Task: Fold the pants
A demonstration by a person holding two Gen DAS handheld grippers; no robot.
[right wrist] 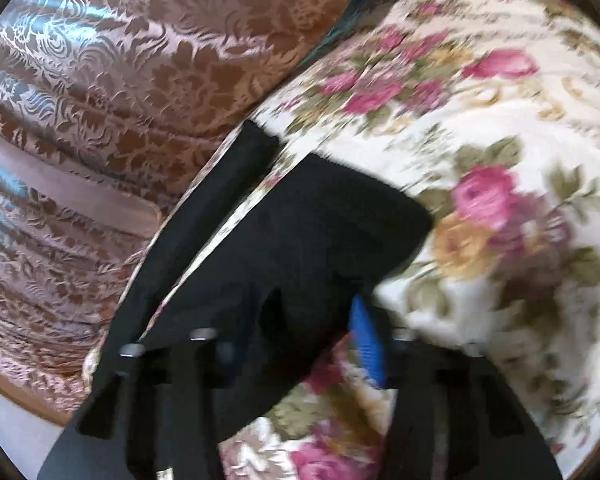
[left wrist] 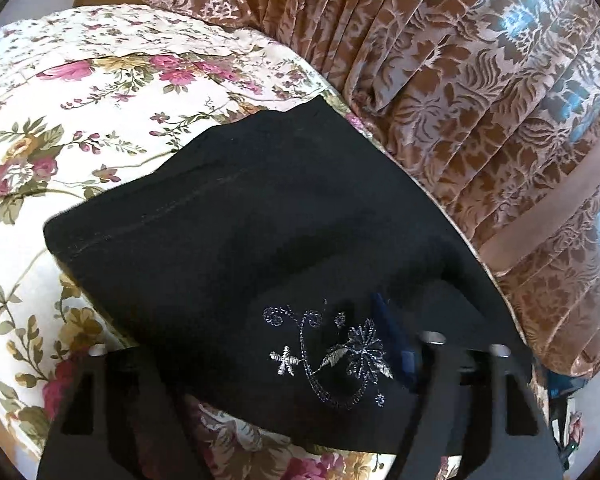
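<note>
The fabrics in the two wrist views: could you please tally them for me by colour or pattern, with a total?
Black embroidered pants: 1
Cream bedcover with pink roses: 1
Brown and pink damask curtain: 1
Total: 3

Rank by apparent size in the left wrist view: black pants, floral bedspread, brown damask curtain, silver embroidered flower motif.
1. Black pants, nearest the camera
Then brown damask curtain and floral bedspread: too alike to rank
Last, silver embroidered flower motif
</note>
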